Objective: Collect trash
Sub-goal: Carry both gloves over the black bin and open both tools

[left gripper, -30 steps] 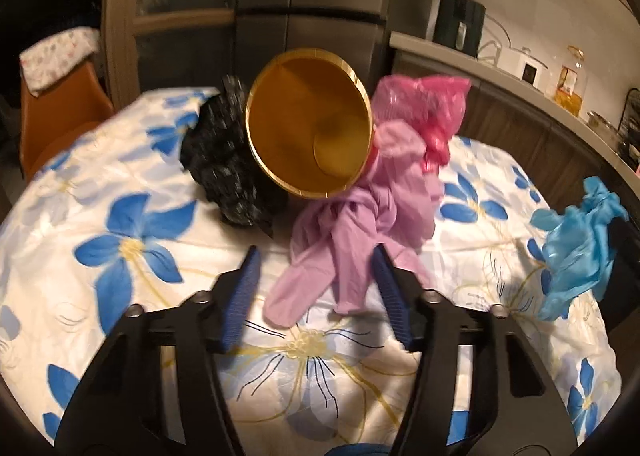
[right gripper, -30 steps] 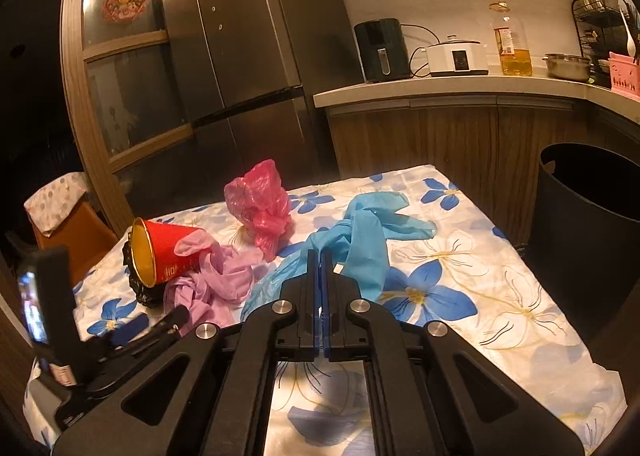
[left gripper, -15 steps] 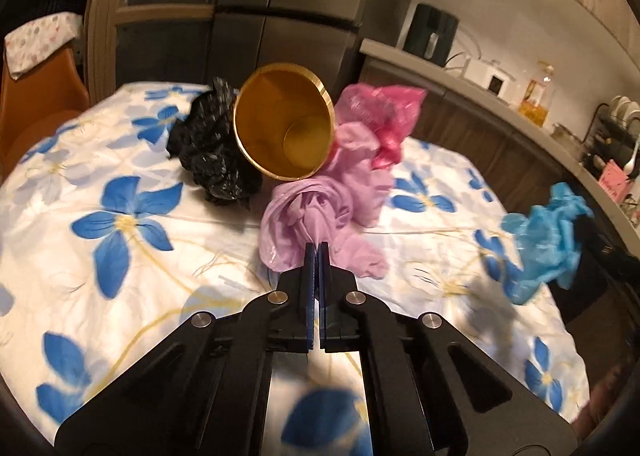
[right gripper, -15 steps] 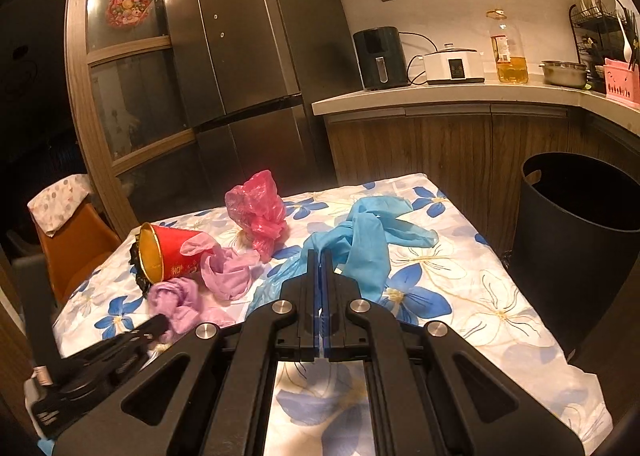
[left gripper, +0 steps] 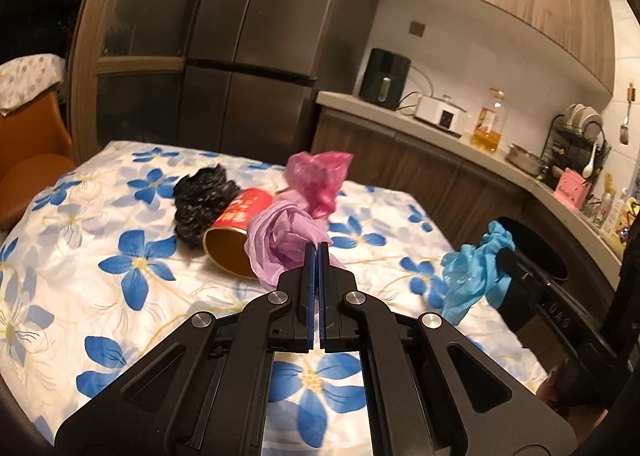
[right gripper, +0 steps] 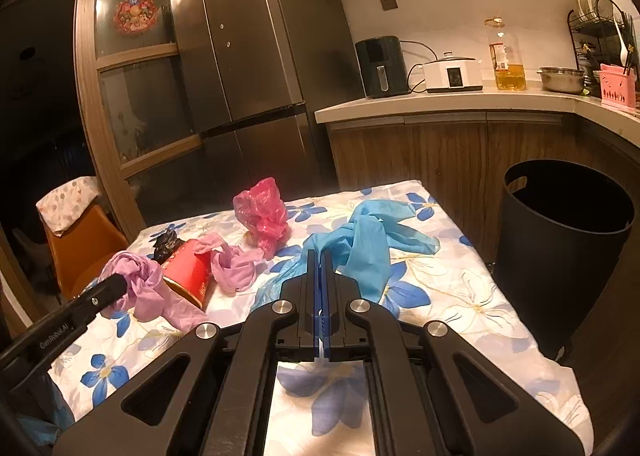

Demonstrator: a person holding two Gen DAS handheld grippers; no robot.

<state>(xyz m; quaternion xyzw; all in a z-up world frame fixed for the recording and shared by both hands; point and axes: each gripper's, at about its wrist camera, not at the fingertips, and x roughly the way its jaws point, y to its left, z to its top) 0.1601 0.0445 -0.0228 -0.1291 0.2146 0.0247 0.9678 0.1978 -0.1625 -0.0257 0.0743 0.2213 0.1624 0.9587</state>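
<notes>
While pinched, lilac glove bunches ahead of left hand-held gripper.

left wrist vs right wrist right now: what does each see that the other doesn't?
Left wrist only: the gold inside of the red cup, whose mouth faces this camera.
Right wrist only: the red ornament on the glass door.
Both: left tongs shut on the purple bag, right tongs shut on the blue bag, the black bin.

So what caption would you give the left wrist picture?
Left gripper shut on a lilac plastic bag, lifted beside a tipped red paper cup on the floral tablecloth.
</notes>
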